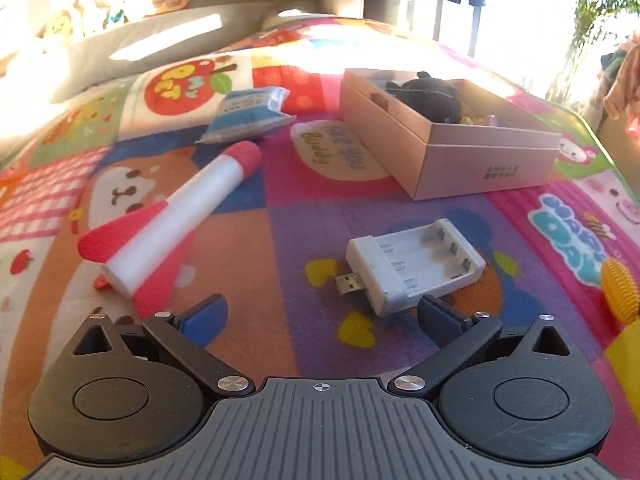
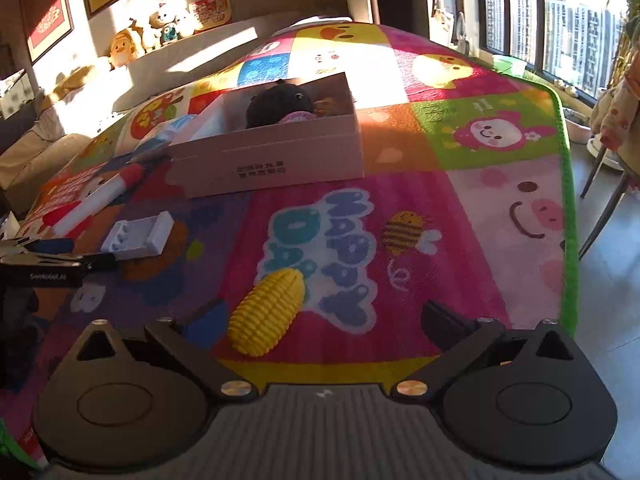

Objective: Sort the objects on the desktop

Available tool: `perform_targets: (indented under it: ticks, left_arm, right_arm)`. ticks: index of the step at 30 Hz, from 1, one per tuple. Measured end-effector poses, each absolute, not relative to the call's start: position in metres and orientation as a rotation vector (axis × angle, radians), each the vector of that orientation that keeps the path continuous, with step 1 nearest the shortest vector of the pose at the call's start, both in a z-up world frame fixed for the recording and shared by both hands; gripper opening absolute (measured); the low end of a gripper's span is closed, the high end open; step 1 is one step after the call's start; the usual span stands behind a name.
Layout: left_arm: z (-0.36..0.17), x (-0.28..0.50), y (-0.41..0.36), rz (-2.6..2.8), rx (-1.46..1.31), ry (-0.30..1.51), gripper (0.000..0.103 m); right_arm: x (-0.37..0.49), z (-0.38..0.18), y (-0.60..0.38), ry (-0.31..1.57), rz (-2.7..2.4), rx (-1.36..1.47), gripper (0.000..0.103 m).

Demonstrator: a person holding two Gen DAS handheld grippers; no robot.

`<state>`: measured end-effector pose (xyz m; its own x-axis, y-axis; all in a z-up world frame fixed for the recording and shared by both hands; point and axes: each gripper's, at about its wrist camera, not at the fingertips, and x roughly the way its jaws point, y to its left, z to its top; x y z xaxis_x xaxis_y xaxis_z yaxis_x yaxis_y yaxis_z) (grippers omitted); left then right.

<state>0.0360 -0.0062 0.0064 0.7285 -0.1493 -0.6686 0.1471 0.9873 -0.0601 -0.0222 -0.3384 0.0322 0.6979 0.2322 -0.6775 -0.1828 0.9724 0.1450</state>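
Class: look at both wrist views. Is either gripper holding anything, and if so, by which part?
Nothing is held. The left gripper is open near the battery charger; the right gripper is open, the toy corn lying loose by its left finger.

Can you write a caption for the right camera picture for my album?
Open right hand-held gripper beside a yellow toy corn on a colourful mat.

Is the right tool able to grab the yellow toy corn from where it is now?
Probably yes. The right tool is open, and the toy corn lies on the mat just ahead, near its left finger, with nothing in the way.
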Motion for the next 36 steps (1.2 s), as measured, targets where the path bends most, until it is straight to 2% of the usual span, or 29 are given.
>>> perform_targets:
  ticks: [6, 10, 15, 23, 29, 36]
  left_arm:
    - [0.006, 0.033, -0.024, -0.255, 0.010, 0.727, 0.103]
    - [0.005, 0.035, -0.029, -0.258, 0.011, 0.728, 0.103]
    - [0.005, 0.048, -0.041, -0.295, -0.004, 0.719, 0.103]
    - [0.002, 0.068, -0.072, -0.345, 0.054, 0.719, 0.103]
    - [0.002, 0.060, -0.068, -0.336, 0.034, 0.706, 0.103]
    - [0.003, 0.052, -0.059, -0.329, -0.015, 0.694, 0.103]
  right_arm:
    - [-0.017, 0.026, -0.296, 0.796, 0.484, 0.156, 0.102]
    - [-0.011, 0.033, -0.284, 0.752, 0.544, 0.179, 0.102]
    - [-0.010, 0.043, -0.299, 0.659, 0.401, 0.117, 0.103]
    - [0.007, 0.039, -0.344, 0.649, 0.127, 0.171, 0.103]
    - [0.066, 0.066, -0.365, 0.659, 0.131, 0.270, 0.103]
    - [0.154, 0.046, -0.350, 0.714, 0.113, 0.333, 0.103]
